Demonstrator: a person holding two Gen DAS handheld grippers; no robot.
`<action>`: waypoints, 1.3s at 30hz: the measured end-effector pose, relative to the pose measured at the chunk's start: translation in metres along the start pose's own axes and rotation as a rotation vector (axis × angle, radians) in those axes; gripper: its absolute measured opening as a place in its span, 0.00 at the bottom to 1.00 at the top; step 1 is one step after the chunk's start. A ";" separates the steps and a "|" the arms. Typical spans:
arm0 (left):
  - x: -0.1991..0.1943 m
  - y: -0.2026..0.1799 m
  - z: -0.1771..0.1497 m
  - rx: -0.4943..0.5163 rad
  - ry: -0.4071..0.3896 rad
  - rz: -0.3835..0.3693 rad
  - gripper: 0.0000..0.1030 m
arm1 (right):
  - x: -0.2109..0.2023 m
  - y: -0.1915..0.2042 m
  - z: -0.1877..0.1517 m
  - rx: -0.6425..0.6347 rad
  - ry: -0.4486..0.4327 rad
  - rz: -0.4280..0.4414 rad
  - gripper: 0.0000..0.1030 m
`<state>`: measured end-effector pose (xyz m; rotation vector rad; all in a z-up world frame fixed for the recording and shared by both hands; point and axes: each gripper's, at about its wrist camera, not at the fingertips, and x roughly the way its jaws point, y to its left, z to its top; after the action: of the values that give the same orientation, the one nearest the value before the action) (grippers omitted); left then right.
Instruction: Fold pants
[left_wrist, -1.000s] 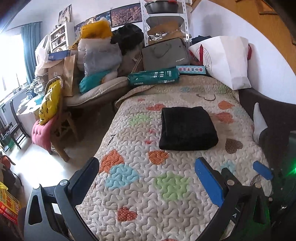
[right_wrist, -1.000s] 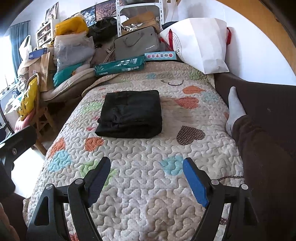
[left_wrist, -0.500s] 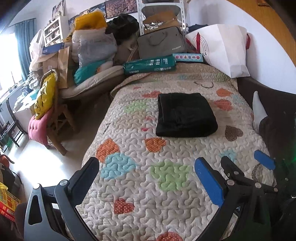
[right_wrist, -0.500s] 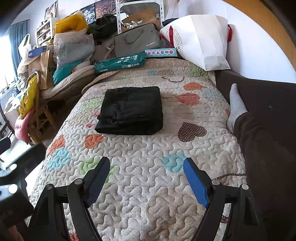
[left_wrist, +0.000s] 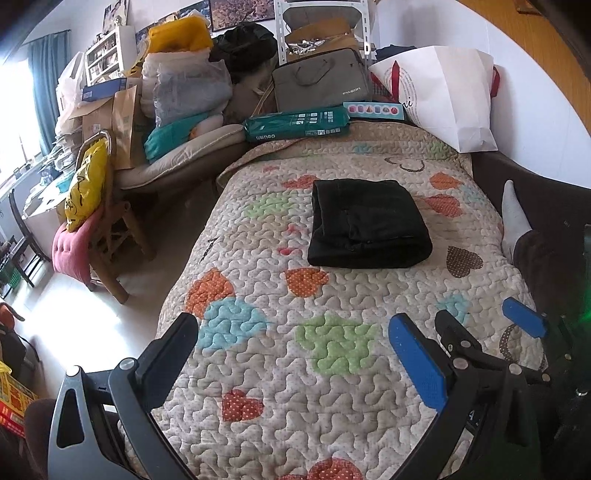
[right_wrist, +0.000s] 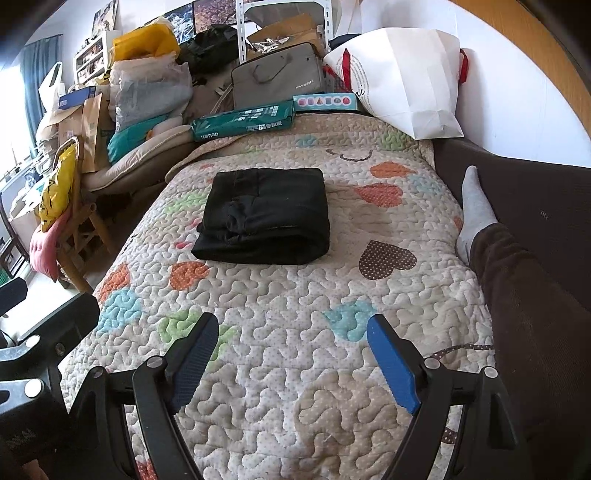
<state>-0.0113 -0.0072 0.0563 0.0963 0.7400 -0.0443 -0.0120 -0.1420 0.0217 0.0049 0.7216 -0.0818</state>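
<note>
Black pants (left_wrist: 367, 224) lie folded into a neat rectangle on the quilted heart-pattern bedspread (left_wrist: 332, 354), toward the far half of the bed; they also show in the right wrist view (right_wrist: 264, 216). My left gripper (left_wrist: 295, 354) is open and empty, held above the near part of the bed, well short of the pants. My right gripper (right_wrist: 291, 360) is open and empty too, beside the left one; its blue pad shows at the right of the left wrist view (left_wrist: 524, 322).
A person's leg in dark trousers with a grey sock (right_wrist: 474, 210) rests along the bed's right side. A green package (left_wrist: 297, 123), a grey laptop bag (left_wrist: 321, 86) and a white paper bag (left_wrist: 448, 94) stand at the bed's far end. A wooden chair with cushions (left_wrist: 92, 236) stands left.
Both grippers have drawn back toward the near end of the bed and tilted slightly. The folded pants have not moved. Both grippers stayed open.
</note>
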 end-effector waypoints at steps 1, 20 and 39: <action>0.000 0.000 0.000 -0.001 0.000 -0.001 1.00 | 0.000 0.000 0.000 -0.001 -0.001 -0.001 0.84; 0.005 0.007 -0.001 -0.037 0.027 -0.003 1.00 | 0.006 -0.001 -0.003 0.001 0.017 -0.002 0.85; 0.017 0.019 -0.004 -0.071 0.066 0.015 1.00 | 0.007 -0.003 -0.002 -0.001 0.023 -0.003 0.85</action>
<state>-0.0002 0.0116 0.0437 0.0361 0.8062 -0.0003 -0.0083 -0.1459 0.0151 0.0039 0.7441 -0.0841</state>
